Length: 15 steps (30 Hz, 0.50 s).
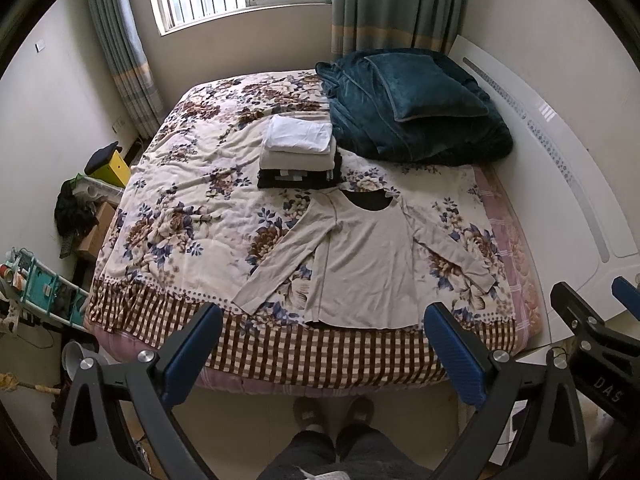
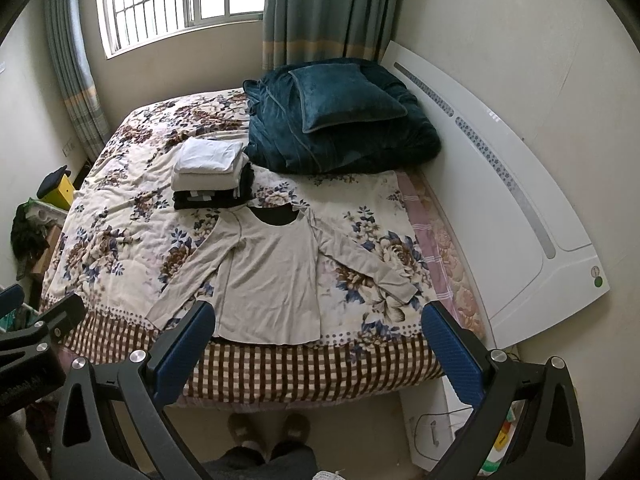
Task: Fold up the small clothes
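A beige long-sleeved shirt [image 1: 364, 264] lies flat on the floral bedspread [image 1: 192, 184], sleeves spread, hem toward me; it also shows in the right wrist view [image 2: 272, 276]. A stack of folded clothes [image 1: 298, 152], white on top and black at the bottom, sits behind it, also seen in the right wrist view [image 2: 210, 172]. My left gripper [image 1: 324, 336] is open and empty, held above the bed's near edge. My right gripper [image 2: 318, 332] is open and empty, at the same height. Each gripper shows at the edge of the other's view.
A dark teal blanket and pillow [image 1: 412, 108] are piled at the back right by the white headboard [image 1: 560, 168]. Boxes and clutter [image 1: 92, 200] fill the floor on the left. The person's slippered feet [image 1: 332, 412] stand at the bed's foot.
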### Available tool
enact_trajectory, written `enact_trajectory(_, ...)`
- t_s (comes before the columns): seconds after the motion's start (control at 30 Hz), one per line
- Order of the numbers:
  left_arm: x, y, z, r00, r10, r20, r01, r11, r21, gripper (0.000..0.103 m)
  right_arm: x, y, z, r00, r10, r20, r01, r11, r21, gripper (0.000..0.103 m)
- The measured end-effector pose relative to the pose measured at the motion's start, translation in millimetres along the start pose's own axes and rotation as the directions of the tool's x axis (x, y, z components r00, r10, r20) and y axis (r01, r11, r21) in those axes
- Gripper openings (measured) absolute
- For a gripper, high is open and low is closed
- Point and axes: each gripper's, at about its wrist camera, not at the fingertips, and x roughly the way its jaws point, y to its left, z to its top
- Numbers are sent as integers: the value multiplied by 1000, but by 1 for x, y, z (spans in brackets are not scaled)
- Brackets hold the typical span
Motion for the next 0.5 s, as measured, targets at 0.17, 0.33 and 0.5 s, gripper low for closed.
enact_trajectory(0.17, -4, -3, 7, 1000, -3, 6, 3, 1000, -2, 103, -2, -2, 0, 1000, 1, 4, -1, 1000, 3, 103)
enact_trajectory(0.33, -6, -4, 7, 1000, -2, 9, 3, 1000, -4, 103, -6, -3, 4, 1000, 1, 10, -1, 1000, 4, 103)
enact_trajectory(0.5, -7, -5, 7, 1000, -7, 10, 7, 1000, -9, 103, -7, -4, 6, 1000, 0, 9, 0, 1000, 1, 103)
